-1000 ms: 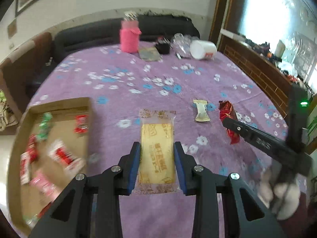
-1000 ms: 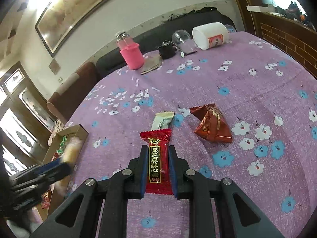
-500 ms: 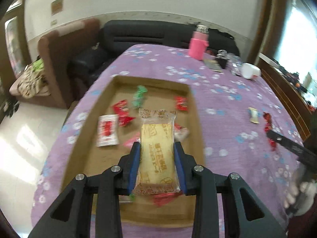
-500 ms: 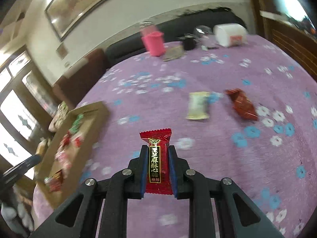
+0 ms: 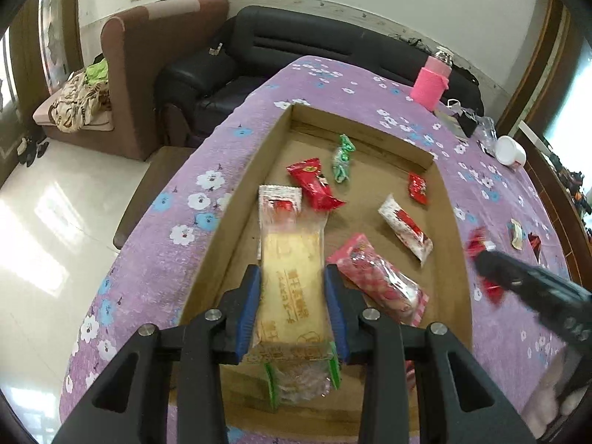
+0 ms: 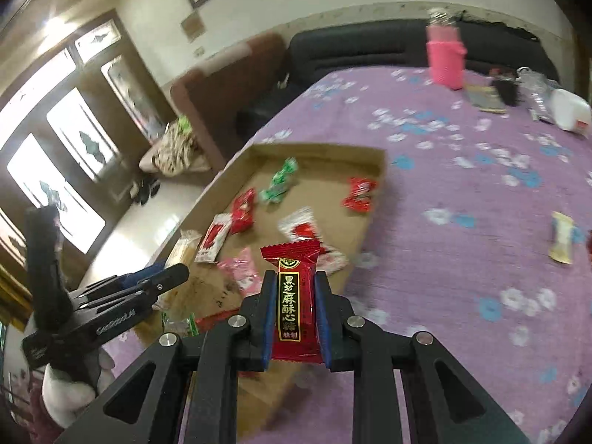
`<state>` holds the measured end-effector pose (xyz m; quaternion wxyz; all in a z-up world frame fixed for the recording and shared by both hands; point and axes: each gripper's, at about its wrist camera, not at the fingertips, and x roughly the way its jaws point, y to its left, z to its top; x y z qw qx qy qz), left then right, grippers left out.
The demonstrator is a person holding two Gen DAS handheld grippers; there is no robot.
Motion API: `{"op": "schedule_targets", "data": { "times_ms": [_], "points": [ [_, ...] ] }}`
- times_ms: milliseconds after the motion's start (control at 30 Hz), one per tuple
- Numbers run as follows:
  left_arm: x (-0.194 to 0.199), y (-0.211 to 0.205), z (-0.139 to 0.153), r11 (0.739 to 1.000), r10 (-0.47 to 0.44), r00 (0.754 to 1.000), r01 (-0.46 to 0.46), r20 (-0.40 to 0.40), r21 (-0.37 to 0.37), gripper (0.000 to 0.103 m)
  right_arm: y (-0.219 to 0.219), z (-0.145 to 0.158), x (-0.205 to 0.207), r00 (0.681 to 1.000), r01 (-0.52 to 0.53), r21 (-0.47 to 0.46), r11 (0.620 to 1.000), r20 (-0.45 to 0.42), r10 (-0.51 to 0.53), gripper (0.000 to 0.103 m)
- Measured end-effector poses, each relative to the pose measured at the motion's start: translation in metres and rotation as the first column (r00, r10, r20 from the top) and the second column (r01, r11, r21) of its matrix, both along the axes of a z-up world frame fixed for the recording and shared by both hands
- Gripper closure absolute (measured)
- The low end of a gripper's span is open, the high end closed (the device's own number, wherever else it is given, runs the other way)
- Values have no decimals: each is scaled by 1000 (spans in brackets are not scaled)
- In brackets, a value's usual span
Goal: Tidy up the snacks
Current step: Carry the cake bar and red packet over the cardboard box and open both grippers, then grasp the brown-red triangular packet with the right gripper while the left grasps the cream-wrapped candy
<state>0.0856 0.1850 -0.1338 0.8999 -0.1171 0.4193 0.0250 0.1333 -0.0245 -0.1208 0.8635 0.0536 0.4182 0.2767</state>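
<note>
Fingers point(image 5: 252, 307) of the left gripper point(image 5: 292, 310), blue-padded, clamp the long clear-wrapped yellow biscuit bar point(image 5: 290, 281) by its two long sides, holding it over the near left part of the shallow brown cardboard tray point(image 5: 236, 222); fingers point(image 6: 321, 318) of the right gripper point(image 6: 296, 318) pinch the small red candy packet with gold characters point(image 6: 294, 296) upright, just above the tray's near right edge. Under both lies the table with its purple flowered cloth point(image 5: 177, 222), the tray resting at its left side. At the far end of the table stands a pink sleeved bottle point(image 5: 431, 83), with a white jar on its side point(image 5: 510, 151) to the right of it. Inside the tray lie a pink clear-wrapped snack point(image 5: 377, 285) just right of the left gripper, a white-and-red sachet point(image 5: 405, 227) beyond it, a red wrapped sweet point(image 5: 314, 184), a green twisted candy point(image 5: 342, 159) farther off, and a small red packet point(image 5: 418, 188) near the right wall. On the cloth right of the tray lies a pale yellow wrapped bar point(image 6: 561, 236).
</note>
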Motion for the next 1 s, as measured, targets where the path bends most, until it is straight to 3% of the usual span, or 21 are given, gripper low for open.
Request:
{"op": "schedule_targets", "data": {
  "times_ms": [167, 333, 500, 633, 833, 1000],
  "points": [
    [2, 8, 1, 999, 3, 1000, -3, 16, -34, 66, 34, -21, 23, 999, -12, -30, 999, -53, 10, 82],
    [-7, 11, 10, 998, 4, 999, -1, 52, -68, 52, 47, -33, 34, 996, -23, -24, 999, -82, 21, 81],
    [-20, 2, 27, 998, 3, 995, 4, 104, -64, 40, 39, -29, 32, 997, -1, 15, 1000, -83, 2, 81],
    [-34, -14, 42, 998, -3, 991, 11, 136, -57, 39, 22, -16, 25, 998, 17, 54, 998, -64, -14, 81],
    [-65, -48, 61, 995, 39, 978, -57, 204, 86, 21, -7, 6, -6, 999, 31, 69, 997, 7, -31, 81],
    [-82, -83, 65, 975, 49, 976, -93, 211, 202, 14, -40, 7, -31, 997, 70, 83, 994, 23, -72, 80]
  ]
}}
